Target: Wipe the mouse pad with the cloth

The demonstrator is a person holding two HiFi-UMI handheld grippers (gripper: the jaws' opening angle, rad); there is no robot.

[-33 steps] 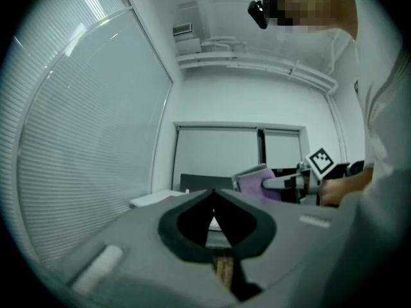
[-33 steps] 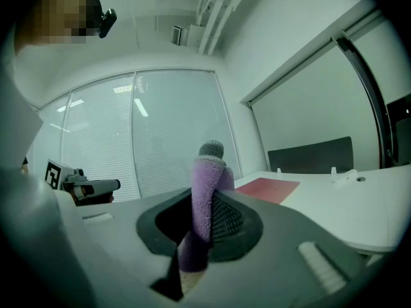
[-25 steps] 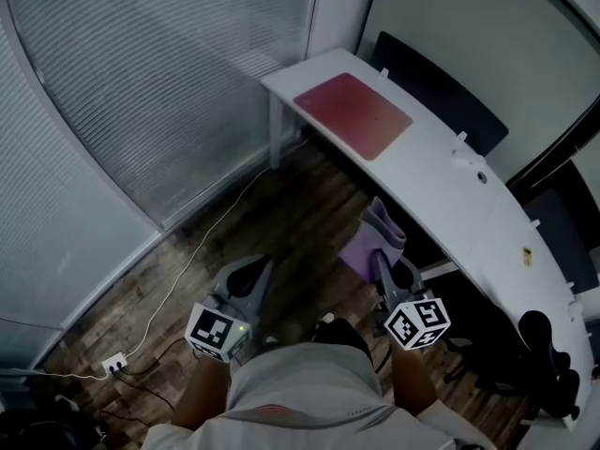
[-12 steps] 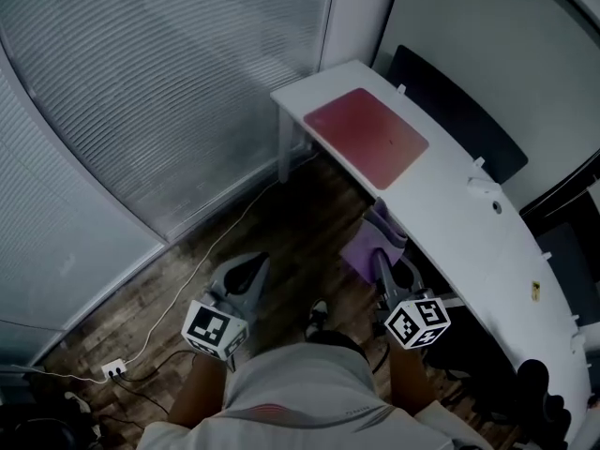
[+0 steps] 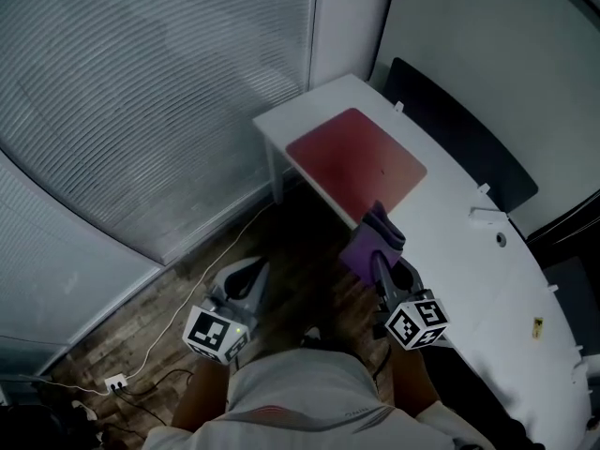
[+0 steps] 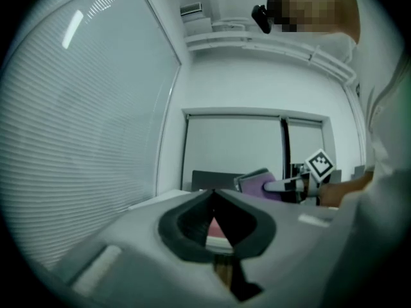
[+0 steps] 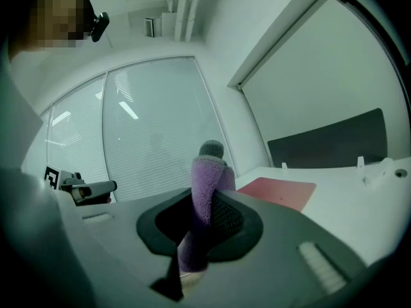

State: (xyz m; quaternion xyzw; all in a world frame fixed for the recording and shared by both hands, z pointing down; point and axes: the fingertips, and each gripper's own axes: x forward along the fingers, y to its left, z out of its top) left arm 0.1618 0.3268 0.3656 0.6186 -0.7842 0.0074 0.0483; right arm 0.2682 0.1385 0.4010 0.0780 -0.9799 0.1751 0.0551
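Head view says wiping hasn't started yet, I'd guess: right gripper (image 5: 382, 262) has its fingers clamped on the purple cloth (image 5: 372, 240), held up by the counter (image 5: 459, 251) edge short of the red mouse pad (image 5: 354, 169), while left gripper (image 5: 251, 275) is pinched together on nothing.

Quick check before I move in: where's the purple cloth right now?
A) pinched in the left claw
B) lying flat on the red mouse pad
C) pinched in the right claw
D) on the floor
C: the right gripper view shows the cloth clamped in the right claw, and the head view shows nothing lying on the mouse pad.
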